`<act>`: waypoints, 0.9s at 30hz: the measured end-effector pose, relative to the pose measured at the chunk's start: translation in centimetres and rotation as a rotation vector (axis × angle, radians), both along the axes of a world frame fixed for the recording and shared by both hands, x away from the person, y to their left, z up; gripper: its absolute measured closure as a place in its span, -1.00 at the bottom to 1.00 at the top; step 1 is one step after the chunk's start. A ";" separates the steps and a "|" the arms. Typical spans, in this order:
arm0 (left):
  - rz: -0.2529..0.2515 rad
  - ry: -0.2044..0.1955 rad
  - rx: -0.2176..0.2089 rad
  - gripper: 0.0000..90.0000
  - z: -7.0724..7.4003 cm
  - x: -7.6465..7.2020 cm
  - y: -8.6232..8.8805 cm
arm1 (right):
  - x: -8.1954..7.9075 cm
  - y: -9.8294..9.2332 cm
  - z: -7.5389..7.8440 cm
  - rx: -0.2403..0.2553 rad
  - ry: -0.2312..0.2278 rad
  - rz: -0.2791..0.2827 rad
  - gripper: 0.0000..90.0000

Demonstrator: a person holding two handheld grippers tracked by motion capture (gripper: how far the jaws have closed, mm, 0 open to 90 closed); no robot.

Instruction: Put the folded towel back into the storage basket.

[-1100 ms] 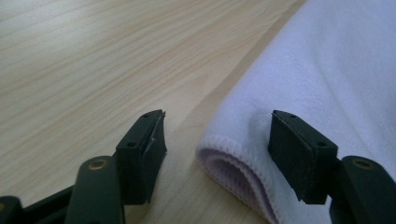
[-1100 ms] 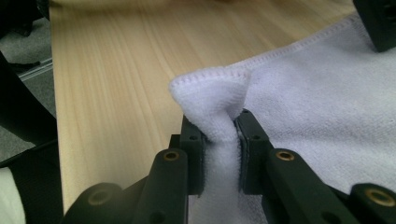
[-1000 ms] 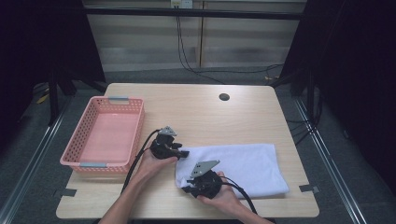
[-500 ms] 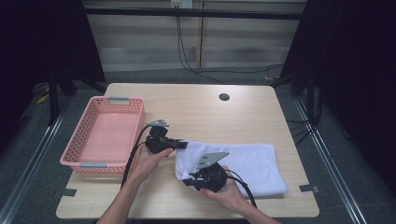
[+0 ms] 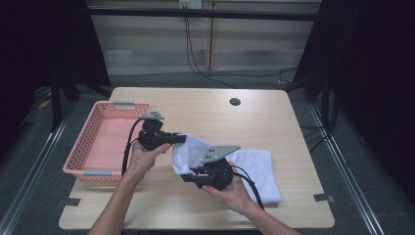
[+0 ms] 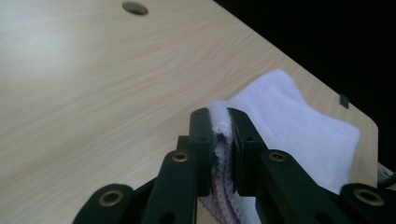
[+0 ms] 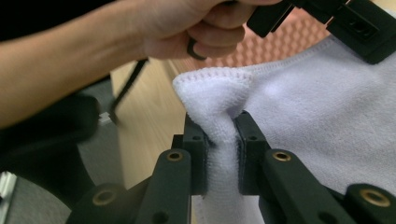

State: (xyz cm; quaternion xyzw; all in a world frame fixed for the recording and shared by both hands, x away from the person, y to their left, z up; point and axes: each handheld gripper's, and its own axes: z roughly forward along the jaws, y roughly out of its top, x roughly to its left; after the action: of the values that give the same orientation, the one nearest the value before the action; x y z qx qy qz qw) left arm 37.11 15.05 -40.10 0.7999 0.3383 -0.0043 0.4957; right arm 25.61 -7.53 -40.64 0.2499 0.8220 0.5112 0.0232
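Note:
A white towel (image 5: 254, 166) lies on the right half of the wooden table (image 5: 274, 122), its left end lifted off the surface. My left gripper (image 5: 180, 138) pinches the far left corner; its jaws have just been closing and stand shut on the towel's edge (image 6: 219, 116). My right gripper (image 5: 185, 176) holds the near left corner, and in the right gripper view its pads (image 7: 247, 135) squeeze a fold of towel (image 7: 303, 112). The towel edge is stretched between both grippers above the table. The other hand and its gripper (image 7: 355, 23) appear at the top of that view.
A pink mesh basket (image 5: 88, 142) stands empty at the table's left edge, close behind my left hand. A dark round hole (image 5: 235, 102) sits near the table's back edge. Bare wood lies between the towel and the hole.
Both grippers have risen from the table, lifting the towel's left end with them. The left gripper has gone from beside the towel edge to gripping it.

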 end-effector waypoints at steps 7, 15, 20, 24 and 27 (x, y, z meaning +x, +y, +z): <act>0.025 -0.047 0.011 0.81 3.7 -0.6 2.2 | -0.1 2.3 3.0 0.078 -0.049 0.042 0.73; 0.011 -0.055 0.035 0.80 2.3 0.2 -1.0 | -0.2 1.0 1.5 0.135 -0.044 -0.027 0.73; -0.027 -0.035 0.037 0.79 1.1 0.8 -5.2 | -0.7 -2.8 0.6 0.122 -0.018 -0.090 0.73; -0.056 -0.031 0.029 0.78 0.3 1.1 -8.1 | -1.5 -6.0 -0.7 0.103 -0.005 -0.152 0.70; -0.077 -0.023 0.051 0.77 -0.5 1.0 -10.0 | -2.0 -7.5 -1.5 0.101 0.004 -0.187 0.69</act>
State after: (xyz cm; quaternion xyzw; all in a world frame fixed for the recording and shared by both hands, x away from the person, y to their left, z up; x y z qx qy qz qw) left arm 38.15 5.07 -40.60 0.8247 0.3016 -0.0054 0.4784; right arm 23.59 -15.07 -42.10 0.3272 0.7682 0.5473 0.0566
